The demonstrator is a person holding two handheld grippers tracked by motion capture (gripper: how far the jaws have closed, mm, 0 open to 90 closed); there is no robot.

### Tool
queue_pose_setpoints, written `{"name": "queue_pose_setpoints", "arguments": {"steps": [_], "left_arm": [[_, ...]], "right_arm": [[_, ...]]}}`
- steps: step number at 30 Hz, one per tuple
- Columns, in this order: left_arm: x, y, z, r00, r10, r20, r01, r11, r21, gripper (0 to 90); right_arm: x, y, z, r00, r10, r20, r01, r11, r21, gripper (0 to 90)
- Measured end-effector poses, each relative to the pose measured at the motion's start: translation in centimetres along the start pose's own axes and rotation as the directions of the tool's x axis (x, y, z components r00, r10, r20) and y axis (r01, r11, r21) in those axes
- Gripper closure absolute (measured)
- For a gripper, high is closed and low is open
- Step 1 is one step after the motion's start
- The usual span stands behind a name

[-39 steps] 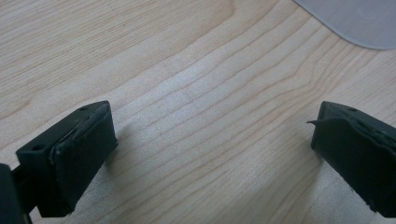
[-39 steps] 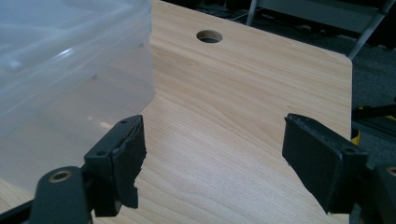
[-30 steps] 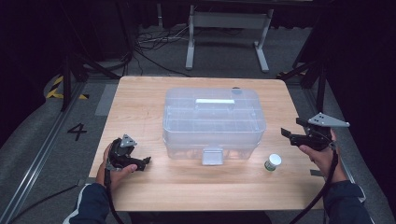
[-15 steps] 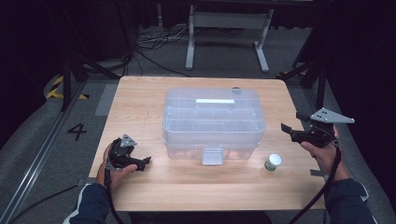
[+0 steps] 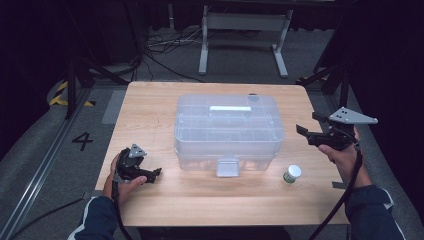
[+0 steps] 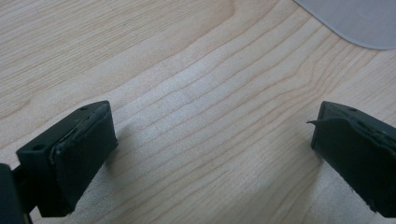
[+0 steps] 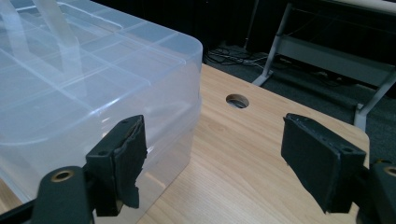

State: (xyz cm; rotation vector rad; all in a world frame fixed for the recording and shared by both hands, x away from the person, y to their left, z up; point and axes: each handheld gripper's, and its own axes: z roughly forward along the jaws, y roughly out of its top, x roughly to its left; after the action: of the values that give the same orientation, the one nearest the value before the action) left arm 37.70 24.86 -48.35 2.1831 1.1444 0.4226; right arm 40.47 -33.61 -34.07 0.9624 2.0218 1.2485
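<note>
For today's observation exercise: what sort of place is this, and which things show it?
Probably a recording lab or studio: a wooden table on grey carpet, dark curtained surroundings, loose cables on the floor, and a marked number 4 beside a floor rail.

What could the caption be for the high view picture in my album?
Two open grippers, left gripper low on the table, right gripper raised, flank a clear box beside a small jar.

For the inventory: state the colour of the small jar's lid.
White lid on the small jar, clearest in the high view.
</note>
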Motion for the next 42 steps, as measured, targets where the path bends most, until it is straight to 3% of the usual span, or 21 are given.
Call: {"name": "queue_pose_setpoints", "arguments": {"steps": [13,27,33,35,38,40,42], "left_arm": [[0.0,0.0,0.0,1.0000,0.000,0.001,0.000,1.0000,-0.001,0.1],[0.0,0.0,0.0,1.0000,0.001,0.001,-0.001,1.0000,0.002,0.0],[-0.2,0.0,0.0,1.0000,0.007,0.003,-0.007,0.9999,-0.008,0.7],[-0.6,0.3,0.1,1.0000,0.007,0.006,-0.007,0.9999,-0.014,4.8],[-1.6,1.2,0.3,0.9978,0.038,0.054,-0.037,0.9990,-0.025,19.7],[-2.7,1.8,0.4,0.9951,0.082,0.056,-0.080,0.9963,-0.030,15.3],[-3.5,2.3,0.6,0.9910,0.109,0.078,-0.106,0.9935,-0.043,20.1]], "right_arm": [[1.5,2.4,1.7,0.9974,-0.049,-0.052,0.049,0.999,0.008,23.9],[2.9,5.0,4.4,0.9924,-0.056,-0.109,0.057,0.998,0.000,24.5],[3.9,5.5,5.6,0.9862,-0.077,-0.147,0.081,0.997,0.017,24.9],[4.3,5.6,6.1,0.9842,-0.081,-0.157,0.086,0.996,0.026,25.6],[4.7,5.7,6.7,0.9790,-0.086,-0.184,0.094,0.995,0.031,28.5],[4.8,5.7,7.1,0.9779,-0.080,-0.193,0.089,0.995,0.036,31.4],[4.8,5.6,7.3,0.9772,-0.077,-0.198,0.088,0.995,0.046,32.4]]}}
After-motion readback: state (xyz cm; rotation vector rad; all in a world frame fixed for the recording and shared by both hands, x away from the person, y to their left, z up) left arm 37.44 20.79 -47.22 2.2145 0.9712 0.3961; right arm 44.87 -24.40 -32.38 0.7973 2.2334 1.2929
